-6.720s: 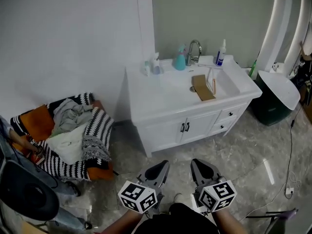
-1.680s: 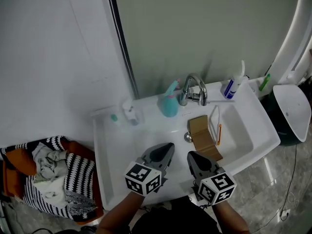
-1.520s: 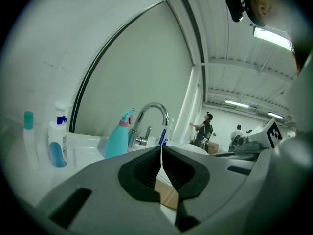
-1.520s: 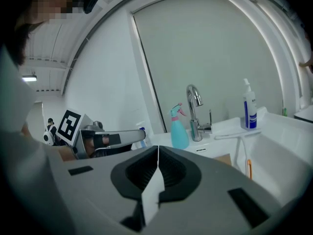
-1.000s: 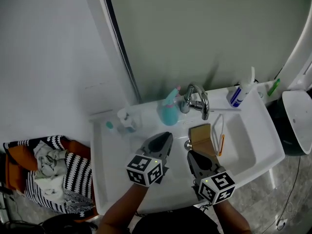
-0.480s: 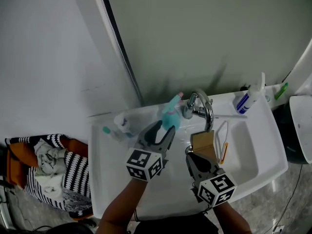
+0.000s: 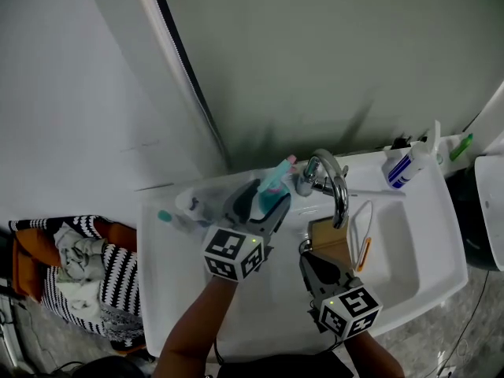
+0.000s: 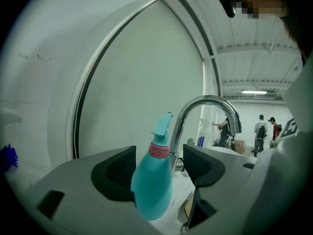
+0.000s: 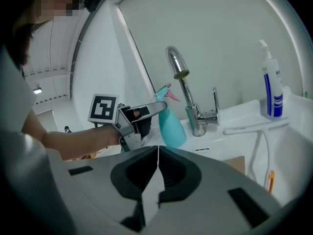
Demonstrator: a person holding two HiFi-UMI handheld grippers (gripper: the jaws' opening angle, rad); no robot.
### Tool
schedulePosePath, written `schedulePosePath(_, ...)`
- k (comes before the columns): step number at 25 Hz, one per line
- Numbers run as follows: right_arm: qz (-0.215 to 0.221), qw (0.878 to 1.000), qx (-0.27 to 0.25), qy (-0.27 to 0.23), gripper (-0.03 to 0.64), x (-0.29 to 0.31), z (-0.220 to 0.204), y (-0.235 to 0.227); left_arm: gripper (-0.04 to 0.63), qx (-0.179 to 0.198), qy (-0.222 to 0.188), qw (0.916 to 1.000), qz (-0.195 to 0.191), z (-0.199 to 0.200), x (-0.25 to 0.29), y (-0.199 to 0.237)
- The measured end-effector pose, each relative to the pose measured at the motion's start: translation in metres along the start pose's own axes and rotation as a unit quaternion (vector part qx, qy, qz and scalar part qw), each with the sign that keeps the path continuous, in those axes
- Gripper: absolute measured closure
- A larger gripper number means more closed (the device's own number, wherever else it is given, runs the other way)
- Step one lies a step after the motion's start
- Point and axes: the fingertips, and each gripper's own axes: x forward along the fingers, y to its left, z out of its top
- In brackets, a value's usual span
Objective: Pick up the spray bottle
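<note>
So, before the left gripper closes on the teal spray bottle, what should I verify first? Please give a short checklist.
1. Left gripper open wide enough: ok. Its jaws have just been opening and now stand far apart.
2. Spray bottle between the jaws: ok. Neither pad appears to press on it yet.
3. Bottle upright: ok.
4. Bottle centred: not ok. It sits nearer the pad on the left of the left gripper view.
5. Faucet clear of the jaws: cannot tell. It stands close behind the bottle.
6. Right gripper out of the way: ok. It is shut, empty and nearer the person.
</note>
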Motion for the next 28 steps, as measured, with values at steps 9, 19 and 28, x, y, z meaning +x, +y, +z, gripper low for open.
schedulePosePath(9, -0.001, 1.0, 0.022, 0.014, 0.609, 0.009, -0.011, -0.016, 0.321, 0.035, 0.012, 0.9991, -0.02, 0.001, 0.03, 0.0)
schedulePosePath(19, 0.002, 0.999, 0.026, 0.021, 0.609, 0.017, -0.015, -0.025, 0.324, 0.066, 0.012, 0.997, -0.038, 0.003, 0.048, -0.002)
schedulePosePath(28, 0.011, 1.0, 0.017, 0.022, 0.609, 0.023, -0.013, -0.021, 0.397, 0.076, 0.009, 0.9964, -0.039, 0.004, 0.046, -0.005)
